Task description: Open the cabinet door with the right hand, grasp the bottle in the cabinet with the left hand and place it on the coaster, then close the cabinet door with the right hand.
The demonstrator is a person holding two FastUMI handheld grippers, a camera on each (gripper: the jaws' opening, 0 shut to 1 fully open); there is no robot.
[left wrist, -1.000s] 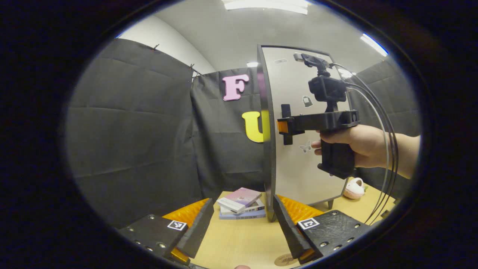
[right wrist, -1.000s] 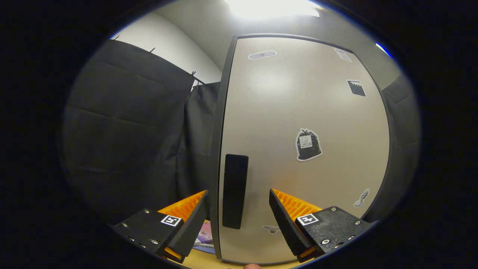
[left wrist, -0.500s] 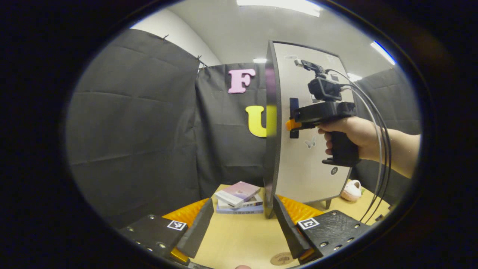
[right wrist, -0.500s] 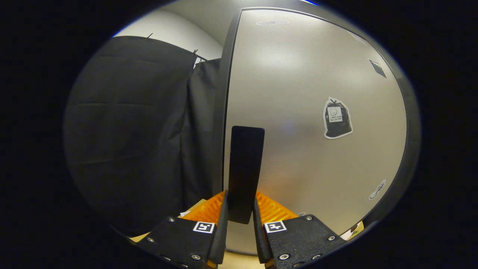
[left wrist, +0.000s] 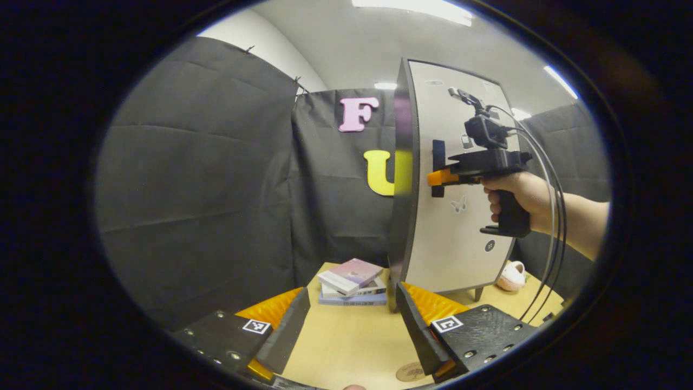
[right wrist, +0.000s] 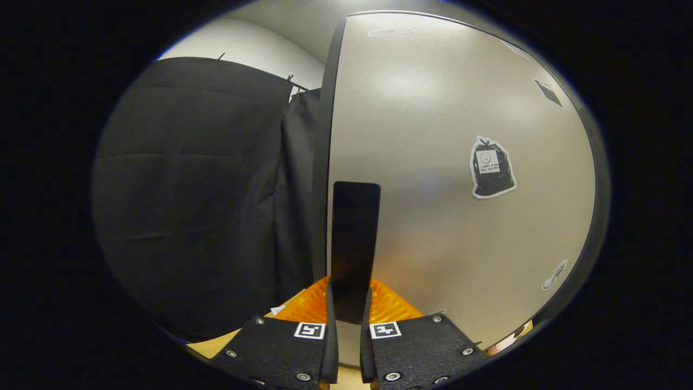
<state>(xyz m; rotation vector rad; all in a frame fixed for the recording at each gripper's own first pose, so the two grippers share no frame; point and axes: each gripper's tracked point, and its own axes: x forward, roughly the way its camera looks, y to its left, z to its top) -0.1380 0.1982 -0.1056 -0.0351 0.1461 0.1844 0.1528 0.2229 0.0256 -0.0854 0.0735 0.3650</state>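
right gripper (right wrist: 346, 346) clamped on the upright black handle (right wrist: 354, 244) at the cabinet door (right wrist: 444, 179) free edge, long axis vertical | left gripper (left wrist: 352, 330) apart, low over the surface (left wrist: 346, 341), coaster (left wrist: 410, 371) just beside it | bottle hidden behind the door, whose hinge side is hard to make out

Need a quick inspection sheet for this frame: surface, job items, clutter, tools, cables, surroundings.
Surface: light wooden tabletop, bare in front of the left tool.
Job's things: tall beige cabinet door with dark frame, shut; black upright bar handle; round brown coaster by the table's near edge; bottle: nothing seen.
Clutter: stack of books; small pink-and-white plush object.
Tools: right tool shut on the handle; left tool open, empty.
Cables: grey cables loop from the right tool.
Surroundings: black cloth wall.
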